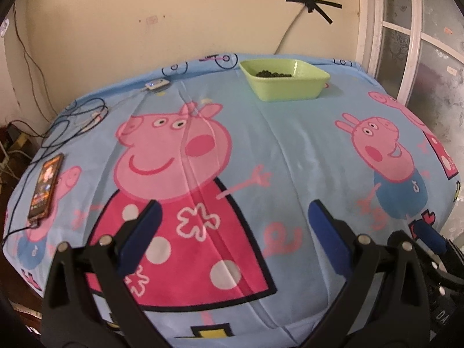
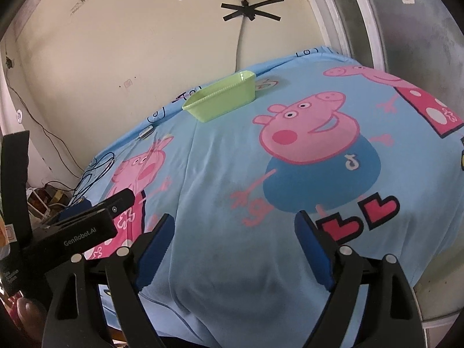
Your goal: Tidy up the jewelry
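With both the left gripper (image 1: 232, 235) and right gripper (image 2: 235, 249) wide open and empty, I judge I'm between picks; dark beads (image 1: 272, 73) sit in the green tray (image 1: 290, 90) near the bed's far edge.

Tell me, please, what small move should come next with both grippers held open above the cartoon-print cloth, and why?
Probably pause and look around for more jewelry. The green tray already holds a dark beaded piece, no other jewelry shows on the cloth, and the left hand-held gripper and right hand-held gripper stand open and empty.
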Demonstrator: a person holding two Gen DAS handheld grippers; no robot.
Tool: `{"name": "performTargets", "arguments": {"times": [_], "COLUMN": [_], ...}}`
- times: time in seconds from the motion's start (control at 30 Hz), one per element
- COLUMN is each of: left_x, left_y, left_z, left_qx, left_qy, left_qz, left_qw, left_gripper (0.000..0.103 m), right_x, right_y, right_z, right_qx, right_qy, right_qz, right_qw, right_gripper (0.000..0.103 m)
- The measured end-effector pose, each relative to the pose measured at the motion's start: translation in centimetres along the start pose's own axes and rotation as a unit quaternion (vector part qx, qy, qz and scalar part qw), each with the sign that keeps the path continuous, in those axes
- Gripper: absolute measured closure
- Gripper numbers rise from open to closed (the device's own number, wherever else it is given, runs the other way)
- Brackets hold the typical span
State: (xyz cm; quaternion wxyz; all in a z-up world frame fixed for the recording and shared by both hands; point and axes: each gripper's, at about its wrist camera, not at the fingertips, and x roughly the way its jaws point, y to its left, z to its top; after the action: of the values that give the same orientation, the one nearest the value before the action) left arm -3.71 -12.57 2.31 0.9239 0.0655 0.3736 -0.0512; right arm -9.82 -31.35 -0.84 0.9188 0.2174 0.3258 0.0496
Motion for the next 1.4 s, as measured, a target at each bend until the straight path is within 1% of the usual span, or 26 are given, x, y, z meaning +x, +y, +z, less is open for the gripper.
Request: {"name": "performTargets", "arguments": {"times": [0.17, 0.4, 0.6, 0.73, 0.9, 1.0, 1.07, 1.1, 1.17, 1.2, 1.23, 1.3, 1.4], "left_x": [-0.4, -0.5, -1.0, -0.9, -1.1, -1.1, -1.1, -0.9, 0.1, 0.6, 0.7, 0.7, 0.7], "left_y": [-0.2, 0.0, 0.0, -0.1, 0.1, 0.5, 0.9, 1.0, 1.0, 1.0, 1.0, 1.1, 1.4], "left_z": [-0.4, -0.4, -0.3, -0.2, 0.7, 1.9, 2.5, 2.8, 3.7, 4.3, 4.7, 5.5, 6.0], "left_qx": [0.009, 0.001, -0.004, 0.002, 0.022, 0.046, 0.054, 0.057, 0.068, 0.081, 0.089, 0.105, 0.109], "left_qy": [-0.006, -0.006, -0.022, -0.018, -0.034, -0.037, -0.035, -0.028, 0.009, 0.025, 0.029, 0.022, 0.007], "left_qz": [0.0, -0.008, -0.014, -0.023, -0.006, -0.003, -0.019, -0.029, -0.053, -0.058, -0.056, -0.048, -0.037], "left_qw": [0.9999, 0.9999, 0.9996, 0.9996, 0.9992, 0.9983, 0.9978, 0.9976, 0.9962, 0.9947, 0.9941, 0.993, 0.9934], "left_gripper": [0.006, 0.006, 0.006, 0.006, 0.006, 0.006, 0.006, 0.006, 0.006, 0.006, 0.006, 0.006, 0.006], "right_x": [0.3, 0.3, 0.3, 0.2, 0.5, 1.3, 2.1, 2.4, 2.9, 3.1, 3.3, 3.2, 2.9], "right_y": [0.2, 0.3, 0.2, 0.1, 0.3, 0.6, 0.6, 0.6, 0.7, 0.7, 0.7, 0.6, 0.6], "right_z": [-0.1, -0.2, -0.3, -0.2, 0.3, 1.1, 1.7, 2.0, 2.6, 2.8, 3.2, 3.8, 4.5], "right_qx": [0.001, 0.002, 0.006, 0.003, -0.01, -0.031, -0.041, -0.048, -0.062, -0.067, -0.074, -0.086, -0.104], "right_qy": [0.003, 0.006, 0.008, 0.01, 0.016, 0.039, 0.061, 0.069, 0.085, 0.093, 0.104, 0.111, 0.104], "right_qz": [0.002, 0.003, 0.001, 0.006, 0.015, 0.04, 0.048, 0.054, 0.055, 0.056, 0.059, 0.053, 0.041], "right_qw": [1.0, 1.0, 1.0, 1.0, 1.0, 0.998, 0.996, 0.995, 0.993, 0.992, 0.99, 0.989, 0.988], "right_gripper": [0.042, 0.042, 0.042, 0.042, 0.042, 0.042, 0.042, 0.042, 0.042, 0.042, 0.042, 0.042, 0.042]}}
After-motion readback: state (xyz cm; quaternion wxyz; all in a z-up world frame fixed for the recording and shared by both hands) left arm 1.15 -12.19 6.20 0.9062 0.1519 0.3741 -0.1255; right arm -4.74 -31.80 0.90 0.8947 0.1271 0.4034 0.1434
